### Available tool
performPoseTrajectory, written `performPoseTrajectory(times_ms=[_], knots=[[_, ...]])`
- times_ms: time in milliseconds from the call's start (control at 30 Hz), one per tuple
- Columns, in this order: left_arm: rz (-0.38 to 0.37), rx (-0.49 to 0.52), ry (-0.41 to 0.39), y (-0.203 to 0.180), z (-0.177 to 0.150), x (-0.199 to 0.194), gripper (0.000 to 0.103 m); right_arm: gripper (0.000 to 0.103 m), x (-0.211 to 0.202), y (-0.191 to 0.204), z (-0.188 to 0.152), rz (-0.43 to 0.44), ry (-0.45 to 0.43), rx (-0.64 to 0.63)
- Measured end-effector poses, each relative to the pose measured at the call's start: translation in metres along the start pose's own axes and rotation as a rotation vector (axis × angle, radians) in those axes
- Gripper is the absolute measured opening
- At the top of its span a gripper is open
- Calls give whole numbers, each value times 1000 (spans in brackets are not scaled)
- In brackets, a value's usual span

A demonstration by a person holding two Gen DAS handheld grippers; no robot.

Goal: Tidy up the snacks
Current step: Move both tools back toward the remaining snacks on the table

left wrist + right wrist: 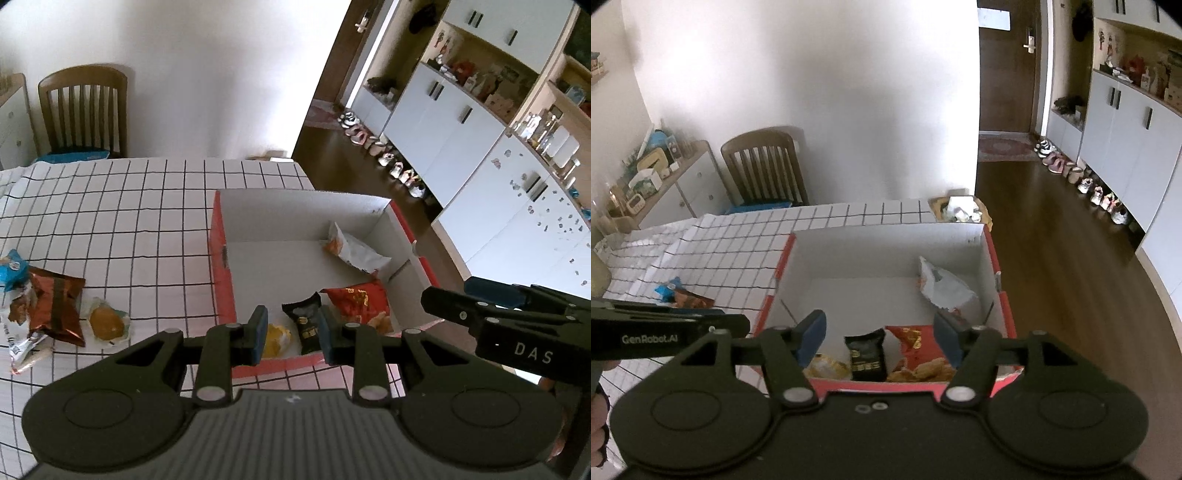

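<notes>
Both grippers hang over the near rim of the red box [221, 280] at lower centre of either view, the left gripper [291, 332] and the right gripper [879, 339] each with jaws spread and nothing between them. Four packets already lie inside, while the loose snacks wait at the left edge of the left-wrist view: a brown foil packet [55, 306], a blue packet [13, 267] and a round pastry in clear wrap [107, 323]. They look light, soft and crinkly, the foil likely slippery, so I'd pinch a crimped end seam, gently, to spare the pastry.
</notes>
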State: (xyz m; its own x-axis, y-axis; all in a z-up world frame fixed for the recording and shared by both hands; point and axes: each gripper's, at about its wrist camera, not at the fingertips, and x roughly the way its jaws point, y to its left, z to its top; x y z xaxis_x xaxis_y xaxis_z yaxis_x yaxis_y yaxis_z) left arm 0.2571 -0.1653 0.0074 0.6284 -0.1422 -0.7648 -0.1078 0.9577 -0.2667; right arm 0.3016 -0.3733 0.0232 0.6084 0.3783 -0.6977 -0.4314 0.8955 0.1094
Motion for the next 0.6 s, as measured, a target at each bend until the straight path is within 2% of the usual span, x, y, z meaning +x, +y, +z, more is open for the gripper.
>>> performPoseTrajectory(times_ms=[33,100,433,567,600], knots=[[-4,0,-2,2,-1,-3,36,67,-3,3,-1,1,-4,4],[-12,-7,-10,10,-5,-13,65,69,-8,9,-5,8,-10,9],[-6,-14,-48,59,-26,-59,68,82,-32,59,-23,57,-47,-3],[15,-23,-57,86,-36,-75,82,88,-36,82,-31,82,-58,-13],[26,-23,-60,93,-39,-79,83,92,-38,88,-33,84,-61,-15]])
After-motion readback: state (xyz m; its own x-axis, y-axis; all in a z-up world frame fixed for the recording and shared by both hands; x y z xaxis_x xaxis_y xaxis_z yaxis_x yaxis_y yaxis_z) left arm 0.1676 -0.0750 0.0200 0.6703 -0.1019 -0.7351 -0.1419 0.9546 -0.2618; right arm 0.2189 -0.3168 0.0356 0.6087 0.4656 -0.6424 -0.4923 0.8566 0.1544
